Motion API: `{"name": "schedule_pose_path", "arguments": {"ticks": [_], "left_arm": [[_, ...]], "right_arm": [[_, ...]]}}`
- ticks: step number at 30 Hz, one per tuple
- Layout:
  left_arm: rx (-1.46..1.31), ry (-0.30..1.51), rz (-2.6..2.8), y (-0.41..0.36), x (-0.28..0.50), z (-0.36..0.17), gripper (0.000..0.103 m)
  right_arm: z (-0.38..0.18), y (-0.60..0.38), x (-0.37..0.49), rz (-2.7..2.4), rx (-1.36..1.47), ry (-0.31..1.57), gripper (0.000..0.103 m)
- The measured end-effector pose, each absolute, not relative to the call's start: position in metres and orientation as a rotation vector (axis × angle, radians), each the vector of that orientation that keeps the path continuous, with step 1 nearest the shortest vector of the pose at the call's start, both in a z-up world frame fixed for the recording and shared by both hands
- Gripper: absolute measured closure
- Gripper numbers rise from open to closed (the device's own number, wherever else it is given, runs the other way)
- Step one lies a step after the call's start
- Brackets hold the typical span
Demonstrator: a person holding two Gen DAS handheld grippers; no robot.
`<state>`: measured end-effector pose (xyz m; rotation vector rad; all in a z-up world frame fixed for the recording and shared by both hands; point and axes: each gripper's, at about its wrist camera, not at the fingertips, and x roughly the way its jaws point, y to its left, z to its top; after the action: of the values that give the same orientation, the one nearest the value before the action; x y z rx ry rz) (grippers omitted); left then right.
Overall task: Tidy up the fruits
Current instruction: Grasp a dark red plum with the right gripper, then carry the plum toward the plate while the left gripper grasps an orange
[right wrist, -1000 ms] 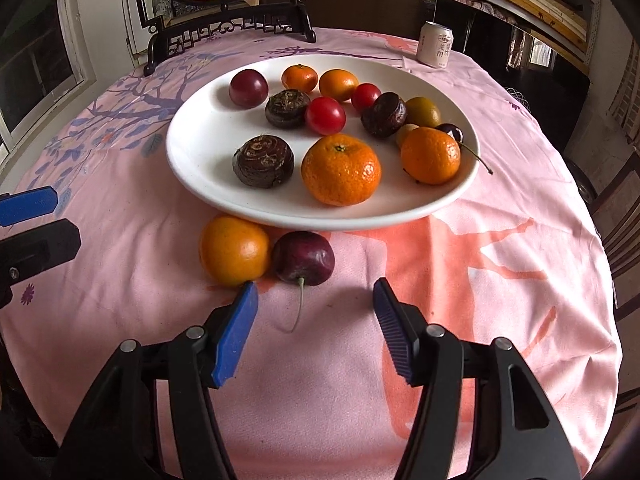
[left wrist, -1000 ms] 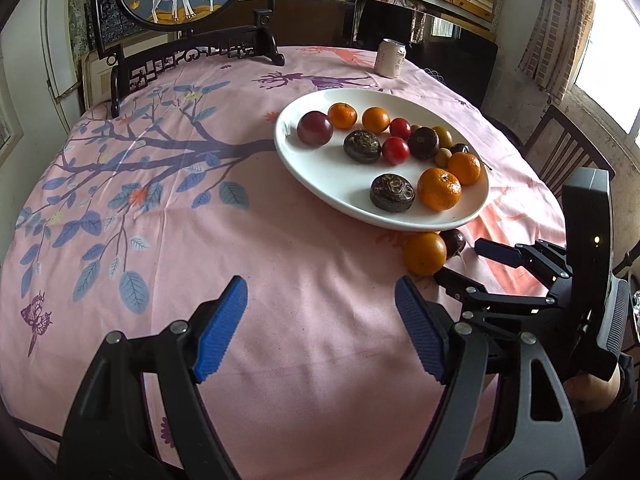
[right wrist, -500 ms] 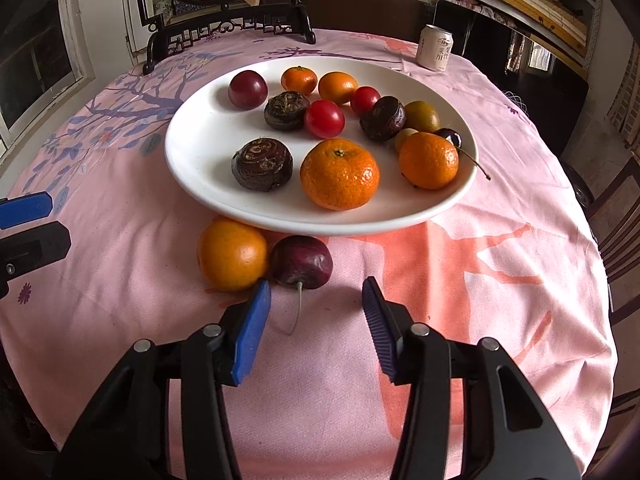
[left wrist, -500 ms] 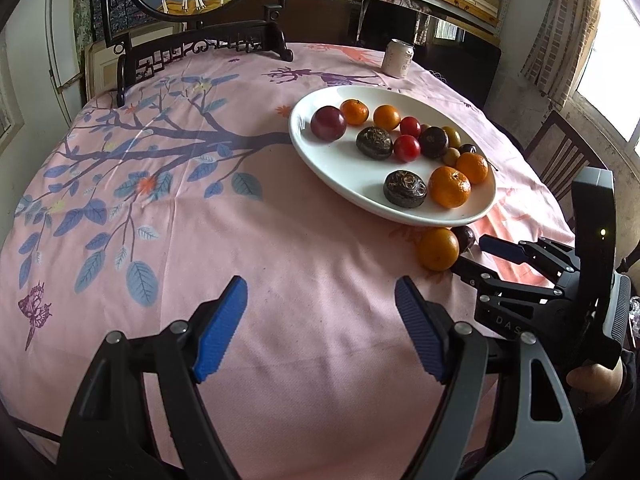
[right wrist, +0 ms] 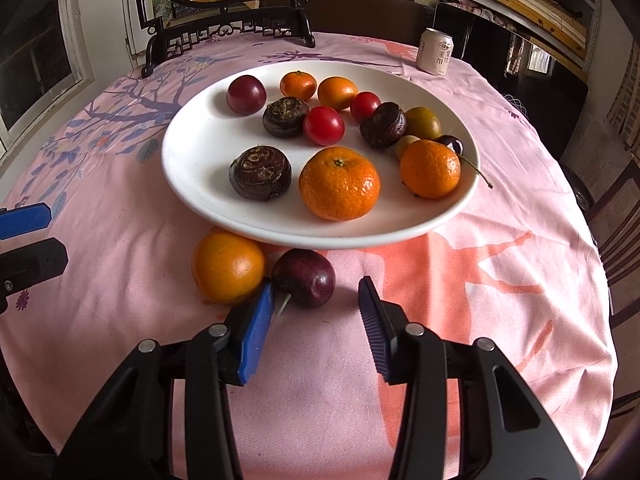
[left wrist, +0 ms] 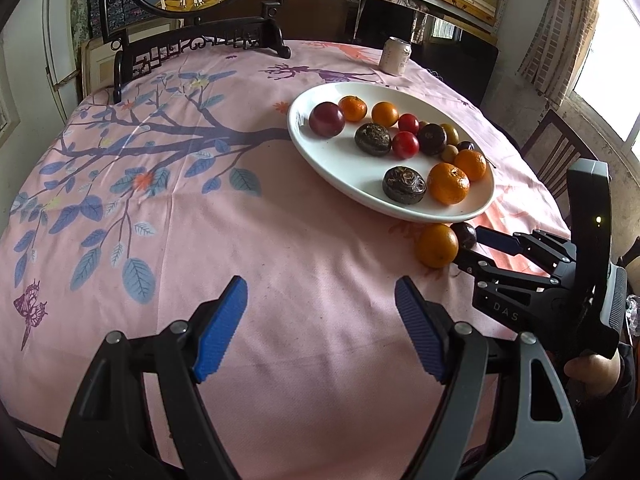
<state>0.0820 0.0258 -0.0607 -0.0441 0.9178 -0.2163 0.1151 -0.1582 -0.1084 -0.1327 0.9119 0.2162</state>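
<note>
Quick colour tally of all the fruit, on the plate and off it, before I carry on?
orange fruits: 5, one off the plate
bright red fruits: 2
smooth dark red fruits: 3, one off the plate
dark ridged fruits: 3
yellow-green fruits: 2
Total: 15

The desk (right wrist: 500, 320) wears a matt pink printed cloth, finely woven and creased. On it a glossy white ceramic plate (right wrist: 192, 160) shines smoothly. The mandarin (right wrist: 339, 188) at the plate's 6 o'clock has dimpled, waxy peel; the water chestnut (right wrist: 260, 173) beside it looks rough and dull. The right tongs (right wrist: 316, 312) are matt black plastic with ribbed blue rubbery pads (right wrist: 256, 328)
</note>
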Motion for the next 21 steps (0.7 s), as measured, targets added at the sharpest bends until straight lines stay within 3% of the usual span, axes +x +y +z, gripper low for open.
{"name": "schedule_pose_path", "arguments": {"ticks": [3,21], "left_arm": [[-0.057,0.918,-0.215,0.032,0.082,-0.061,0.025],[-0.050,0.937,-0.237,0.027,0.078,-0.061,0.025]], "right_arm": [[-0.108,-0.157,0.116,0.241,-0.127,0.920,0.069],[-0.084,-0.171,0.089,0.202,-0.086,0.865,0.072]]}}
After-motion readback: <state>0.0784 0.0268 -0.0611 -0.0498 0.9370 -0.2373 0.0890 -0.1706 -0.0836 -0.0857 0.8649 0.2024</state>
